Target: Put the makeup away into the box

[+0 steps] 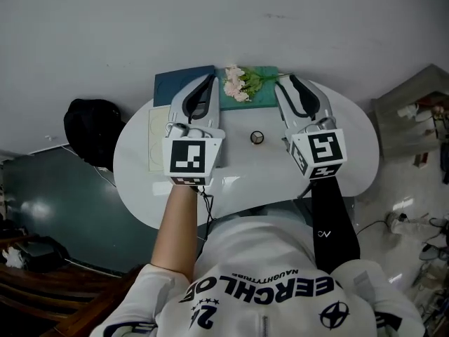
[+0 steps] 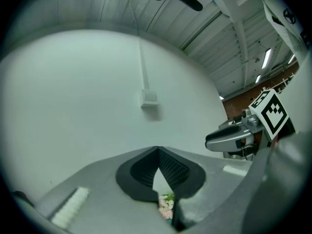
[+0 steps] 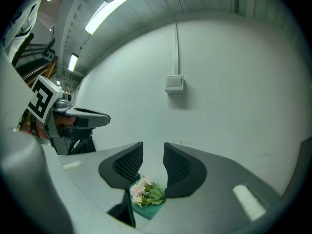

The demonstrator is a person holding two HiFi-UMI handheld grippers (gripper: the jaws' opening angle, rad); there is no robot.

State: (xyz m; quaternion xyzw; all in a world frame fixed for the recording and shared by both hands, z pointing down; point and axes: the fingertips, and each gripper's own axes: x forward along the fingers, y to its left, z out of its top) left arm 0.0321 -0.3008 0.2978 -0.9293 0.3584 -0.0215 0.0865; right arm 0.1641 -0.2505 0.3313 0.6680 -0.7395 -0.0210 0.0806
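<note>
Left hand-held gripper (image 2: 157, 150): pressed together, empty.
Right hand-held gripper (image 3: 152, 155): spread, empty.
Advice: straddle the makeup case (image 1: 257, 137) squarely at the centre of the worktop (image 1: 245, 181); box (image 1: 270, 97) at far edge.

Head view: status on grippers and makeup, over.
Left gripper shut, empty; right gripper open, empty. Small round makeup on table between them, untouched. Flowers on teal box beyond; nothing blocking.
</note>
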